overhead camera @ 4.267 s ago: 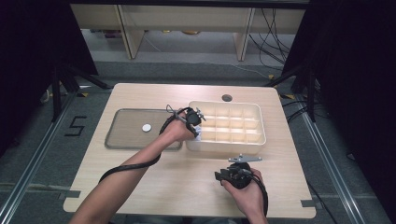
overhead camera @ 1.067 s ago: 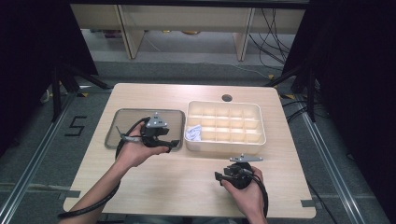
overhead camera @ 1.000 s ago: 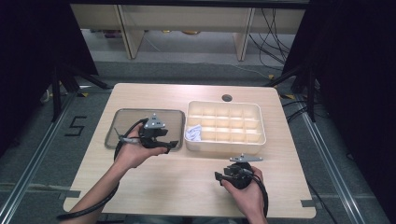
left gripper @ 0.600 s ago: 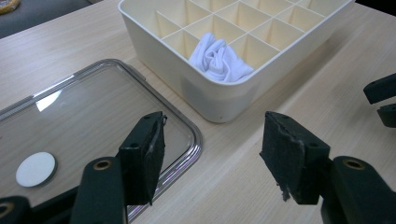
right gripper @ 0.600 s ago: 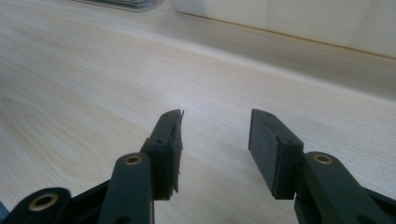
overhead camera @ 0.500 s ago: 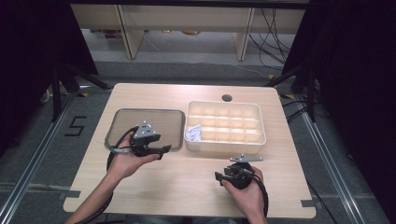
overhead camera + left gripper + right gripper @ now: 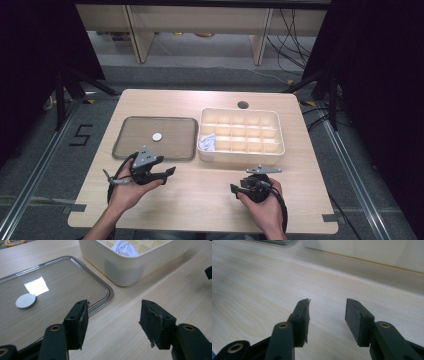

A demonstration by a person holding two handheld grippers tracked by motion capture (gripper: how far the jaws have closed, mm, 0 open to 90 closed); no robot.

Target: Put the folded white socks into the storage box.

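Observation:
My left gripper [image 7: 169,172] rests open over the bare table just in front of the grey tray [image 7: 121,150], jaws pointing right. In the left gripper view its jaws [image 7: 113,322] stand wide apart with nothing between them. A small white disc [image 7: 157,136] [image 7: 25,300] lies in the tray [image 7: 107,293]. The cream compartment box [image 7: 241,150] [image 7: 130,265] holds a crumpled white item [image 7: 207,142] [image 7: 125,247] in its near-left cell. My right gripper [image 7: 234,189] [image 7: 327,317] is open and empty, low over the table in front of the box.
The box's front wall [image 7: 374,252] runs close ahead of the right gripper. A round cable hole [image 7: 243,105] sits at the table's far edge. Bare wood lies between the two hands. The table's front edge is just behind both hands.
My left gripper has drawn back from the box's left end, across the tray, to the table in front of it. The crumpled white item now lies in the box. The right gripper has stayed put.

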